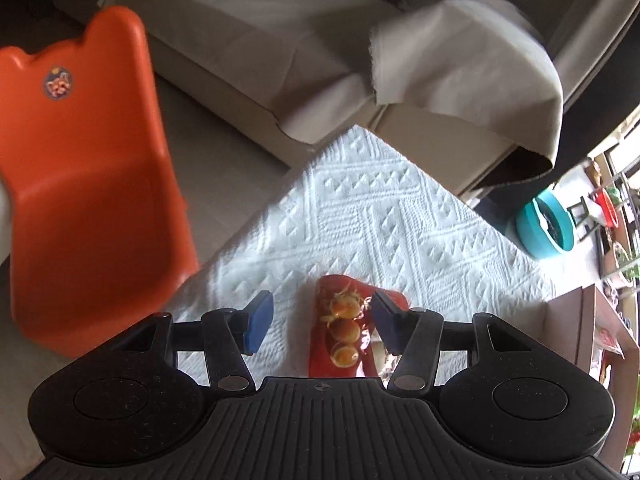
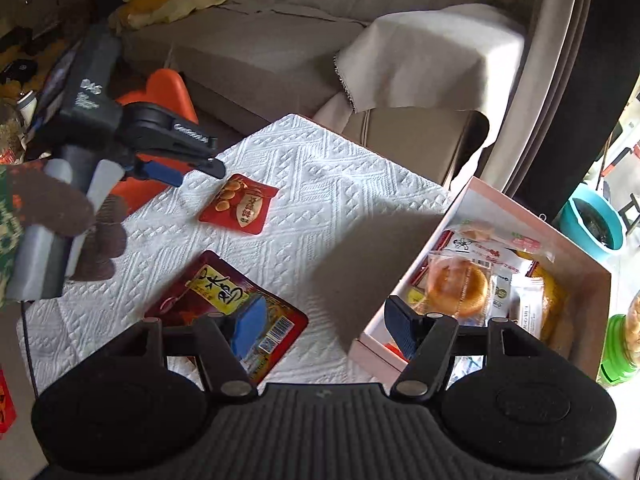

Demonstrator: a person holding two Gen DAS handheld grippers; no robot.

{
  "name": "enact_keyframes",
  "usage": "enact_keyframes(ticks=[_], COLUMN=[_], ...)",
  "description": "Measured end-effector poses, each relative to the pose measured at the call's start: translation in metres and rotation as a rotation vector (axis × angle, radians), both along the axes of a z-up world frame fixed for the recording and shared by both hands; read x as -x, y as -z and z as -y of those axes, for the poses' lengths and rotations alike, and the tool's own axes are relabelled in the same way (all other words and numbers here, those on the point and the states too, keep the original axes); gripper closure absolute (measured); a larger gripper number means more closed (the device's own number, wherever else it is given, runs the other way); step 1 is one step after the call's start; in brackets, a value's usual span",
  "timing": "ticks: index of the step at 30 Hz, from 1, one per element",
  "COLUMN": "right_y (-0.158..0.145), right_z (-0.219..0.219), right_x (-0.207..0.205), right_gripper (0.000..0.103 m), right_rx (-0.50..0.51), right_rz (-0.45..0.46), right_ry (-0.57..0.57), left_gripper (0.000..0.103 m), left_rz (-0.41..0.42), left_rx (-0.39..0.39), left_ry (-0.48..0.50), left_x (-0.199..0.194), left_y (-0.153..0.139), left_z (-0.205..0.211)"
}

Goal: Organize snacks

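A small red snack packet [image 1: 340, 336] with round yellow snacks printed on it lies on the white quilted cloth [image 1: 360, 216]. My left gripper [image 1: 320, 324] is open and hovers just above it, the packet between the blue pads. The same packet [image 2: 239, 204] and the left gripper [image 2: 196, 168] show in the right wrist view. My right gripper [image 2: 324, 328] is open and empty above the table. A larger dark red packet [image 2: 228, 300] lies under its left pad. A pink box [image 2: 592, 292] at the right holds several wrapped snacks.
An orange plastic chair [image 1: 88, 184] stands left of the table. A grey sofa [image 2: 280, 40] with a draped cloth lies beyond. A teal bowl [image 2: 592, 220] and a green-lidded jar [image 2: 624, 344] stand at the far right. A grey flap [image 2: 368, 264] of the box leans over the cloth.
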State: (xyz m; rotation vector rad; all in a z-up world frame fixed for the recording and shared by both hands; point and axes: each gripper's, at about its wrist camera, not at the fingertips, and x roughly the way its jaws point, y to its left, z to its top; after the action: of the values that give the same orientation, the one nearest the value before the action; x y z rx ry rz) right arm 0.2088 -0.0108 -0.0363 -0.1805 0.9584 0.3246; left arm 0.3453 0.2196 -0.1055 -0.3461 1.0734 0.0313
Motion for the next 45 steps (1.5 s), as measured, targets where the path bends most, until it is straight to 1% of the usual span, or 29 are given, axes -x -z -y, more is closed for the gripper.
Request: enact_keyframes(ticks=[1, 2, 3, 5, 6, 7, 9, 11, 12, 14, 15, 16, 17, 19, 22, 24, 26, 28, 30, 31, 33, 34, 35, 36, 38, 39, 41, 43, 45], right_y=[0.001, 0.002, 0.004, 0.006, 0.007, 0.007, 0.01, 0.012, 0.013, 0.015, 0.016, 0.017, 0.019, 0.022, 0.026, 0.029, 0.029, 0.027, 0.025, 0.026, 0.032, 0.038, 0.047, 0.057, 0.074, 0.08, 0.079, 0.078, 0.076], right_z=[-0.004, -0.007, -0.01, -0.013, -0.014, -0.016, -0.021, -0.027, -0.03, -0.034, -0.035, -0.036, -0.037, -0.038, -0.04, -0.044, -0.048, -0.051, -0.056, -0.059, -0.07, -0.076, -0.083, -0.088, -0.095, -0.096, -0.091, -0.084, -0.078], right_x=[-0.002, -0.003, -0.005, -0.007, -0.007, -0.008, -0.008, -0.009, -0.009, -0.009, -0.009, -0.01, -0.01, -0.012, -0.013, -0.012, -0.012, -0.013, -0.021, -0.028, -0.046, -0.057, -0.07, -0.08, -0.09, -0.091, -0.081, -0.066, -0.044], right_gripper=[0.037, 0.037, 0.037, 0.037, 0.037, 0.037, 0.037, 0.037, 0.037, 0.037, 0.037, 0.037, 0.037, 0.037, 0.037, 0.037, 0.037, 0.037, 0.037, 0.037, 0.049, 0.061, 0.064, 0.064, 0.067, 0.067, 0.067, 0.067, 0.067], right_rx=[0.002, 0.007, 0.014, 0.018, 0.013, 0.01, 0.012, 0.025, 0.031, 0.04, 0.044, 0.05, 0.055, 0.056, 0.056, 0.065, 0.076, 0.078, 0.07, 0.076, 0.128, 0.152, 0.171, 0.19, 0.244, 0.261, 0.238, 0.2, 0.191], right_rz=[-0.012, -0.028, -0.045, -0.079, -0.097, -0.11, -0.131, -0.15, -0.156, -0.163, -0.164, -0.166, -0.17, -0.183, -0.201, -0.203, -0.191, -0.168, -0.134, -0.11, -0.063, -0.054, -0.057, -0.064, -0.077, -0.09, -0.099, -0.136, -0.136], right_ry=[0.005, 0.01, 0.017, 0.037, 0.045, 0.05, 0.055, 0.047, 0.042, 0.028, 0.025, 0.022, 0.022, 0.022, 0.01, -0.014, -0.042, -0.07, -0.092, -0.095, -0.079, -0.082, -0.09, -0.097, -0.115, -0.121, -0.125, -0.131, -0.133], left_gripper=[0.044, 0.044, 0.041, 0.04, 0.035, 0.031, 0.022, 0.019, 0.018, 0.018, 0.02, 0.023, 0.027, 0.03, 0.031, 0.031, 0.031, 0.031, 0.031, 0.031, 0.031, 0.031, 0.031, 0.031, 0.031, 0.031, 0.031, 0.031, 0.031], left_rz=[-0.022, -0.045, -0.056, -0.038, -0.031, -0.042, -0.051, -0.059, -0.061, -0.06, -0.056, -0.052, -0.046, -0.041, -0.054, -0.072, -0.064, -0.054, -0.067, -0.086, -0.146, -0.179, -0.2, -0.215, -0.242, -0.251, -0.26, -0.254, -0.245], left_rx=[-0.006, -0.028, -0.053, -0.119, -0.135, -0.151, -0.22, -0.281, -0.274, -0.249, -0.243, -0.248, -0.268, -0.264, -0.209, -0.152, -0.097, -0.063, -0.043, -0.026, 0.018, 0.039, 0.044, 0.036, 0.014, 0.016, 0.035, 0.028, 0.046], left_ry=[0.042, 0.097, 0.14, 0.213, 0.243, 0.27, 0.336, 0.389, 0.381, 0.366, 0.365, 0.37, 0.384, 0.41, 0.383, 0.33, 0.259, 0.176, 0.089, 0.041, -0.02, -0.036, -0.042, -0.042, -0.05, -0.06, -0.074, -0.069, -0.064], left_x=[-0.007, -0.013, -0.015, -0.014, -0.014, -0.016, -0.017, -0.017, -0.018, -0.018, -0.017, -0.016, -0.014, -0.01, 0.003, 0.017, 0.037, 0.062, 0.087, 0.099, 0.118, 0.128, 0.136, 0.143, 0.155, 0.158, 0.162, 0.162, 0.158], left_y=[0.005, 0.01, 0.013, 0.014, 0.015, 0.017, 0.02, 0.022, 0.022, 0.021, 0.02, 0.02, 0.018, 0.017, 0.014, 0.009, -0.002, -0.014, -0.021, -0.021, -0.017, -0.012, -0.008, -0.005, 0.002, 0.005, 0.01, 0.01, 0.01], left_z=[0.007, 0.018, 0.027, 0.045, 0.052, 0.058, 0.072, 0.083, 0.083, 0.079, 0.076, 0.075, 0.076, 0.072, 0.053, 0.033, 0.01, -0.015, -0.038, -0.048, -0.062, -0.066, -0.067, -0.066, -0.065, -0.066, -0.066, -0.065, -0.063])
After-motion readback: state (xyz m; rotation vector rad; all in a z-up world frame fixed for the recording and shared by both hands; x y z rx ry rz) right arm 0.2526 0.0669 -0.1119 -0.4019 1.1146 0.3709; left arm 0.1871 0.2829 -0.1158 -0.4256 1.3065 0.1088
